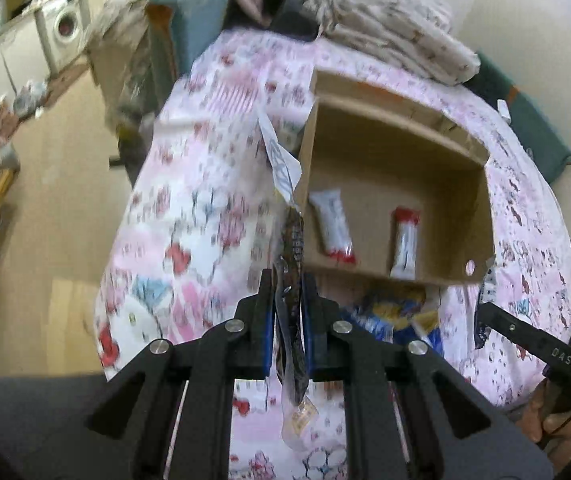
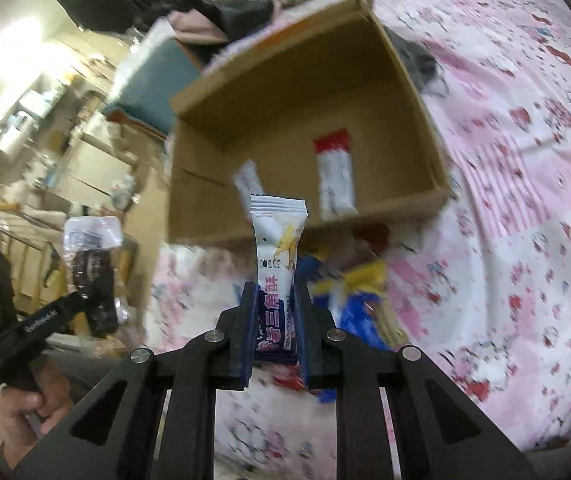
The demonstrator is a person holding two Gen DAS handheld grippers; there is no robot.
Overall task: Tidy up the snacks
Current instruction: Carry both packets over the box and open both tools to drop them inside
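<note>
Inside cardboard box [image 1: 397, 148] — two snack bars [image 1: 331, 226]

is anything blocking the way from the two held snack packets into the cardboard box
Nothing visible does. The left gripper holds a dark snack packet at the cardboard box's open corner; the right gripper holds a white and purple packet before its near wall. Only two red and white bars lie inside.

Both grippers, left [image 1: 288, 300] and right [image 2: 274, 312], are matte black with blue pads [image 1: 268, 332], round silver screws [image 1: 234, 325] and triangular cutouts. Small white lettering on the sides. Bare-skinned hand [image 2: 25, 404].
</note>
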